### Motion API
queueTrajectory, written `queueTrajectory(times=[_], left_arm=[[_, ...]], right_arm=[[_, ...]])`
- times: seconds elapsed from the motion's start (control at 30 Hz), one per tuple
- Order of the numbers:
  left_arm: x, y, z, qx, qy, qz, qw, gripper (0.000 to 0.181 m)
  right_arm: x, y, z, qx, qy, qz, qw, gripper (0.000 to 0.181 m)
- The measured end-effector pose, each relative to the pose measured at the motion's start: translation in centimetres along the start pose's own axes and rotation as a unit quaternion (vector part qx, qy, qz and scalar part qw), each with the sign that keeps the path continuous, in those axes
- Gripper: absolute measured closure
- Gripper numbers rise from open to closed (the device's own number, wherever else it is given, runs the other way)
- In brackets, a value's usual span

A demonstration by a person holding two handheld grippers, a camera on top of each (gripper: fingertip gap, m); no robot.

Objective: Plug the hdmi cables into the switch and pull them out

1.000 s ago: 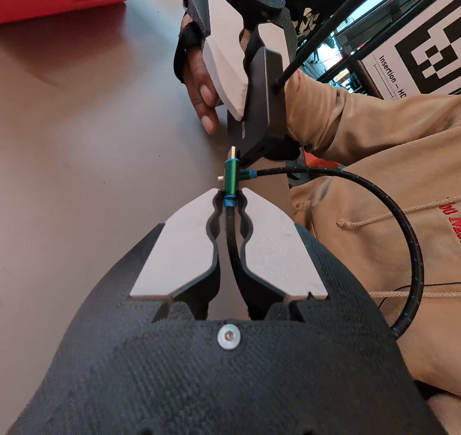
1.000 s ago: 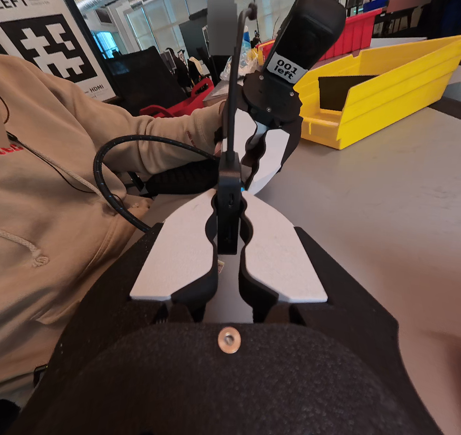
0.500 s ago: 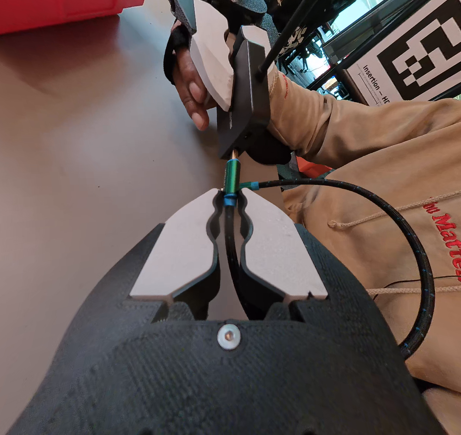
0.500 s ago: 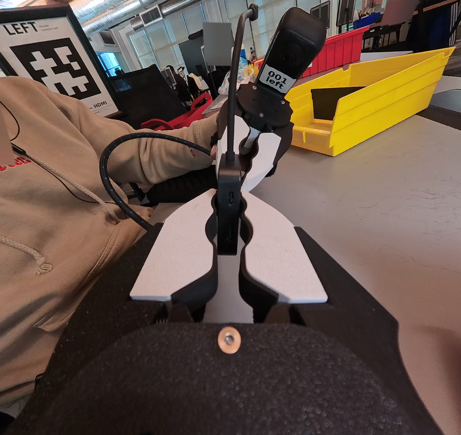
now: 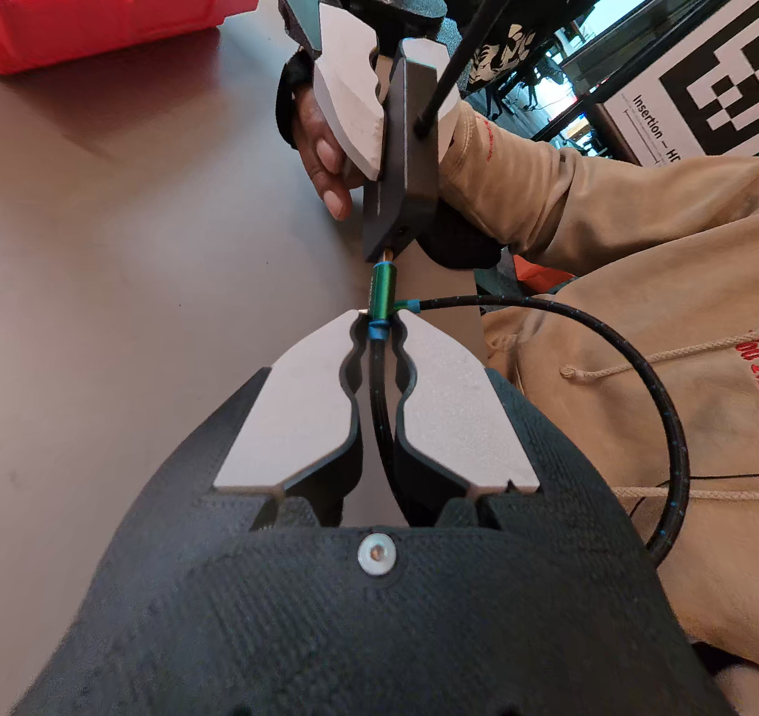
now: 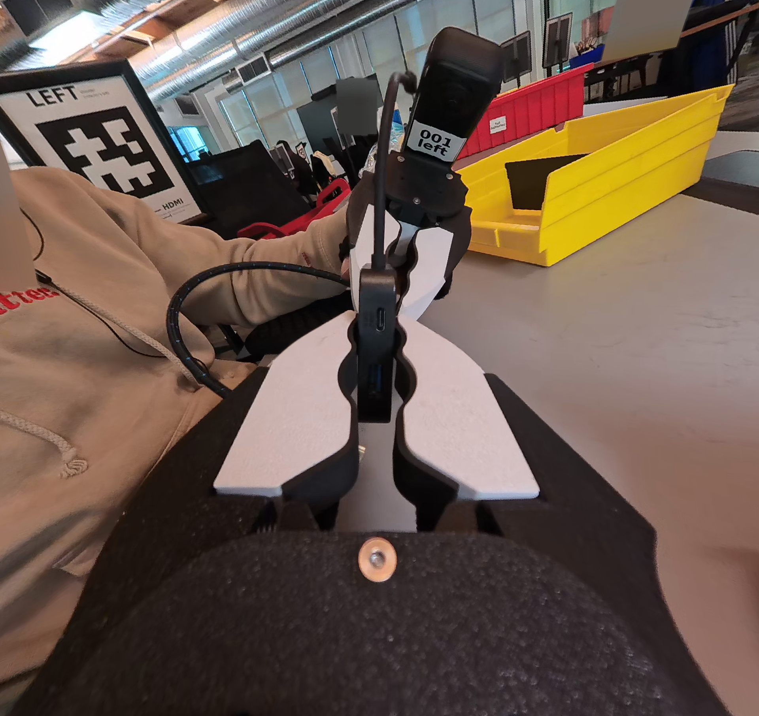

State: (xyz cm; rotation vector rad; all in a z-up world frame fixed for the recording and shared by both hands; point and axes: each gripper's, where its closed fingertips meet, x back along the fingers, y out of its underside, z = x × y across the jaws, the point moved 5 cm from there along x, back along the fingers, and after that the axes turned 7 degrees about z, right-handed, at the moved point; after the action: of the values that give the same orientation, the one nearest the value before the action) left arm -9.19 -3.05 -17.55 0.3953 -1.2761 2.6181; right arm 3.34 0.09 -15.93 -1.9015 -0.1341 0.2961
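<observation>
Left wrist view: left gripper [image 5: 378, 318] clamped on HDMI cable [image 5: 640, 372]; green plug [image 5: 381, 289] coaxial, tip entering switch [image 5: 404, 171] straight ahead, pinched by right gripper [image 6: 376, 318].

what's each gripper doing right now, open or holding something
left gripper: closed on the hdmi cable, just behind its green plug.
right gripper: closed on the black switch.

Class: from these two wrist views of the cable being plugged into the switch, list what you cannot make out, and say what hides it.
- Left wrist view: how deep the green plug sits; the switch hides its tip.
- Right wrist view: the plug itself, behind the switch.
- Left wrist view: where the braided cable ends, cut off under the left gripper.
- Right wrist view: far background, partly under grey patches.
</observation>
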Motion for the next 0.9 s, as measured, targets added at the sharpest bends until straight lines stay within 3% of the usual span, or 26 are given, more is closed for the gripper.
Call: queueTrajectory(times=[0.33,0.5,0.7,0.83,0.9], left_arm=[[0.6,-1.1,0.2,0.004,0.017,0.065,0.998,0.170],[1.0,-2.4,0.5,0.005,0.019,0.113,0.993,0.170],[1.3,-2.9,0.6,0.007,0.017,0.133,0.991,0.170],[1.1,-2.6,0.3,0.015,0.006,0.118,0.993,0.169],[0.7,-2.5,0.4,0.010,-0.004,0.108,0.994,0.169]], right_arm=[[-0.1,-1.2,0.2,0.000,0.021,0.060,0.998,0.168],[0.2,-2.2,0.4,-0.033,0.020,0.123,0.992,0.168],[0.1,-2.6,0.6,-0.057,0.021,0.158,0.986,0.168],[-0.1,-2.6,0.3,-0.013,0.047,0.116,0.992,0.168],[-0.2,-2.7,0.3,-0.021,0.042,0.133,0.990,0.167]])
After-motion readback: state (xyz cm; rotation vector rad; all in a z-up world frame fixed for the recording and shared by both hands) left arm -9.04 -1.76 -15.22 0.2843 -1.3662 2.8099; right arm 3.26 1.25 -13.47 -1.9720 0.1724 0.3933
